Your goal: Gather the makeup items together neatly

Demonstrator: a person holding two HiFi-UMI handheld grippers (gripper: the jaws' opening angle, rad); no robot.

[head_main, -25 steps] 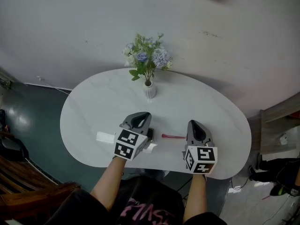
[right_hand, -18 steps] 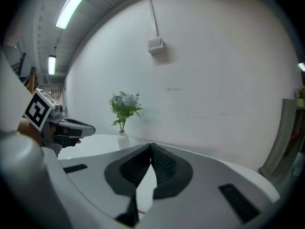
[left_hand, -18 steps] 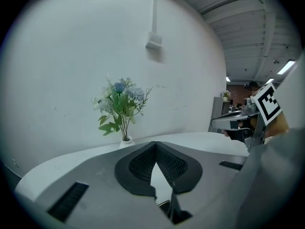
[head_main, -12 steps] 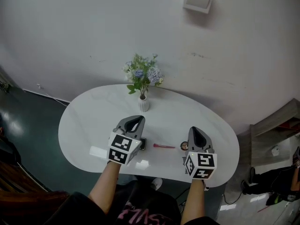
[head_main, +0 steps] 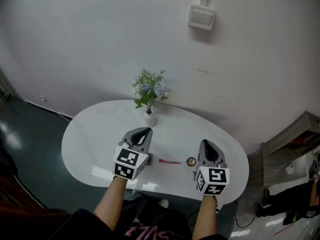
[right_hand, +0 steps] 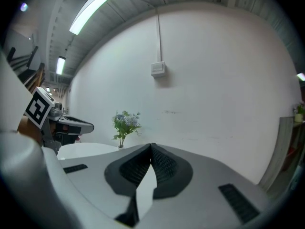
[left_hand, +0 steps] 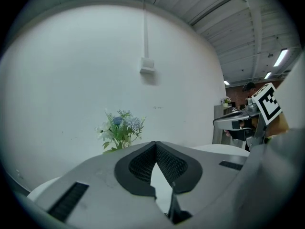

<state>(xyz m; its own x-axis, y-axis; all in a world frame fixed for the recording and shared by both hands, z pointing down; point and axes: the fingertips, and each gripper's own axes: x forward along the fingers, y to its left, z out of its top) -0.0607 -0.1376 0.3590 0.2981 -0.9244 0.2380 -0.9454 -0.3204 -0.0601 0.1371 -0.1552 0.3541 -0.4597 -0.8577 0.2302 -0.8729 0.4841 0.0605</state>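
Observation:
In the head view a thin pink makeup stick [head_main: 170, 161] and a small round compact [head_main: 191, 161] lie on the white oval table [head_main: 90, 139], between my two grippers. A dark item [head_main: 149, 159] peeks out beside the left gripper. My left gripper [head_main: 146, 131] [left_hand: 155, 143] hangs above the table, shut and holding nothing. My right gripper [head_main: 207, 144] [right_hand: 151, 145] hovers level with it to the right, jaws also together and empty. Each gripper view looks over the table at the wall, so the makeup items are hidden there.
A white vase of blue and white flowers [head_main: 149, 96] [left_hand: 120, 130] [right_hand: 125, 123] stands at the table's far edge. A white box [head_main: 202, 17] is mounted on the wall. Dark floor surrounds the table, with wooden furniture [head_main: 292, 134] at right.
Both grippers have risen off the table, staying shut. The view has lifted with them, so the table looks smaller and the compact has come into sight beside the right gripper.

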